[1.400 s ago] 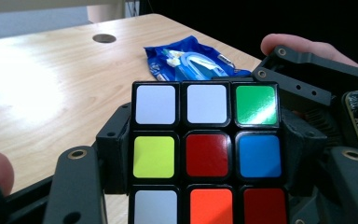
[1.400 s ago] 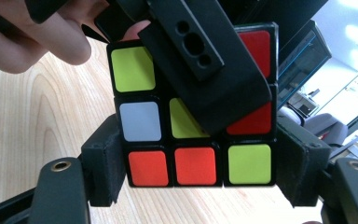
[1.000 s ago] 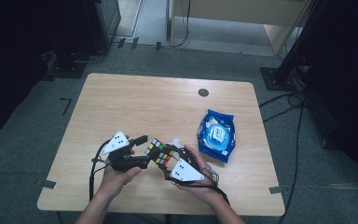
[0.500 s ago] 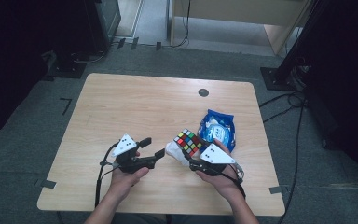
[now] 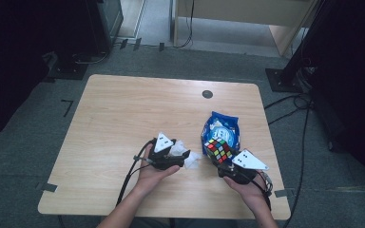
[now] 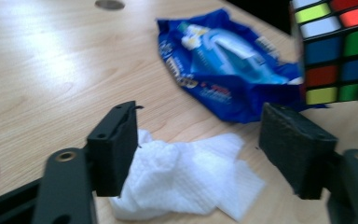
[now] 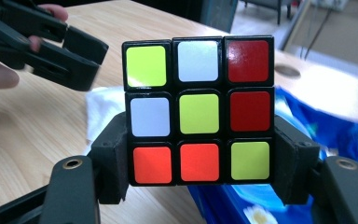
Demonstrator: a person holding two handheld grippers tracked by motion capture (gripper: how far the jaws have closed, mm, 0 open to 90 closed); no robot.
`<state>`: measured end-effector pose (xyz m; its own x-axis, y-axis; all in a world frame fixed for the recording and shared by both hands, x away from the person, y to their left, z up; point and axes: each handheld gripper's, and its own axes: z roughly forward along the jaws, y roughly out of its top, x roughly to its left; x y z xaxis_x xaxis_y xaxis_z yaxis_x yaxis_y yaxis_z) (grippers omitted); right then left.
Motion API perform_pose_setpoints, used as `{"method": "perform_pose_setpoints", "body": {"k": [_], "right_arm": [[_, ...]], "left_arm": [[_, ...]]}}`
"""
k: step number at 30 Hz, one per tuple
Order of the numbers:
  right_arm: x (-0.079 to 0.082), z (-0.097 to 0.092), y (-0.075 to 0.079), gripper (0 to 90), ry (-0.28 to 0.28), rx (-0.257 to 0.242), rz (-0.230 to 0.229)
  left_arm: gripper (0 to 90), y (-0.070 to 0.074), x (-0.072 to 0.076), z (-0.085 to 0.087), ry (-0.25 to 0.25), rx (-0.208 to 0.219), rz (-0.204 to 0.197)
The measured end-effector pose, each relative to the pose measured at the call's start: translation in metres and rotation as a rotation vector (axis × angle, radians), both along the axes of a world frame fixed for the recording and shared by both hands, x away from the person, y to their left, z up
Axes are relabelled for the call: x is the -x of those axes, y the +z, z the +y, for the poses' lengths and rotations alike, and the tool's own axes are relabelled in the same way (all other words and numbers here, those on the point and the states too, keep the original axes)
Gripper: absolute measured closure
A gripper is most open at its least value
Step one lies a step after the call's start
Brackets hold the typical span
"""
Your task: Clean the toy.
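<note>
Right tool (image 5: 224, 161): gripping the puzzle cube (image 5: 219, 150) across two opposite sides, both pads pressing flat on it; in the right gripper view the cube (image 7: 199, 110) is sitting square between the jaws, showing a face of yellow, white, red and orange stickers.
Cube position: being held up off the tabletop (image 5: 123, 114), at about 4 o'clock from the tabletop's centre in the high view, just in front of the blue packet.
Left tool (image 5: 183, 156): jaws standing apart and having just been closing a little; the white tissue (image 6: 186, 179) is lying between and below them in the left gripper view, neither pad pressing on it as far as the frames are showing.
Tissue: lying crumpled on the tabletop at 6 o'clock from centre in the high view (image 5: 190, 159), at the left tool's tips.
Blue packet (image 5: 221, 130): lying flat at 3 to 4 o'clock from centre, just beyond the cube; in the left gripper view (image 6: 223, 60) it is sitting at 1 o'clock from the tissue, close by.
Hands: left hand (image 5: 154, 173) and right hand (image 5: 247, 185) are coming in from 6 o'clock, well apart.
</note>
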<state>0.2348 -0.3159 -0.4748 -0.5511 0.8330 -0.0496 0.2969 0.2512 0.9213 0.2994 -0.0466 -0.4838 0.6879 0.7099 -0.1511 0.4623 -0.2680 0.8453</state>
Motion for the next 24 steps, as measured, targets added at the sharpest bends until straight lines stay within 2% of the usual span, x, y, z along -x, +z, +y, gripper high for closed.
{"method": "perform_pose_setpoints", "body": {"k": [1,3,4,6,8,9,10,11,12,15,16,19,20,22,23,24], "right_arm": [[0.000,0.000,0.000,34.3,0.000,0.000,0.000],[-0.002,-0.007,-0.005,34.3,-0.012,-0.016,0.030],[-0.002,-0.007,-0.005,34.3,-0.012,-0.016,0.030],[-0.002,-0.009,-0.007,34.3,-0.017,-0.038,0.046],[-0.001,-0.009,-0.008,34.3,-0.016,-0.048,0.043],[-0.001,-0.009,-0.008,34.3,-0.016,-0.048,0.043],[0.000,-0.008,-0.008,34.3,-0.013,-0.048,0.042],[0.001,-0.007,-0.008,34.3,-0.003,-0.055,0.041],[0.001,-0.006,-0.008,34.3,0.001,-0.057,0.040],[0.001,-0.004,-0.009,34.3,0.006,-0.049,0.042],[0.001,-0.002,-0.011,34.3,0.006,-0.040,0.044],[0.002,0.000,-0.011,34.3,0.015,-0.038,0.039],[0.002,0.001,-0.011,34.3,0.016,-0.039,0.039],[0.002,0.003,-0.012,34.3,0.017,-0.037,0.041],[0.002,0.003,-0.012,34.3,0.017,-0.037,0.041],[0.002,0.004,-0.012,34.3,0.018,-0.031,0.043]], "left_arm": [[31.3,0.000,0.000,0.000,0.000,0.000,0.000],[31.7,-0.008,-0.008,-0.013,-0.001,-0.039,0.027],[32.2,-0.008,-0.008,-0.013,-0.001,-0.039,0.027],[32.9,-0.016,-0.012,-0.026,0.019,-0.117,0.026],[34.1,-0.021,-0.013,-0.033,0.029,-0.166,0.023],[38.2,-0.021,-0.013,-0.033,0.029,-0.166,0.023],[38.2,-0.023,-0.013,-0.035,0.032,-0.192,0.006],[46.7,-0.026,-0.012,-0.040,0.060,-0.253,-0.046],[49.4,-0.028,-0.013,-0.041,0.066,-0.278,-0.044],[54.6,-0.030,-0.015,-0.041,0.072,-0.291,-0.031],[57.1,-0.030,-0.016,-0.041,0.067,-0.312,-0.026],[68.7,-0.031,-0.018,-0.040,0.057,-0.316,-0.003],[73.4,-0.030,-0.019,-0.039,0.057,-0.308,0.013],[85.3,-0.030,-0.020,-0.037,0.065,-0.303,0.015],[87.6,-0.030,-0.020,-0.037,0.065,-0.303,0.015],[88.7,-0.029,-0.021,-0.033,0.049,-0.277,0.018]]}}
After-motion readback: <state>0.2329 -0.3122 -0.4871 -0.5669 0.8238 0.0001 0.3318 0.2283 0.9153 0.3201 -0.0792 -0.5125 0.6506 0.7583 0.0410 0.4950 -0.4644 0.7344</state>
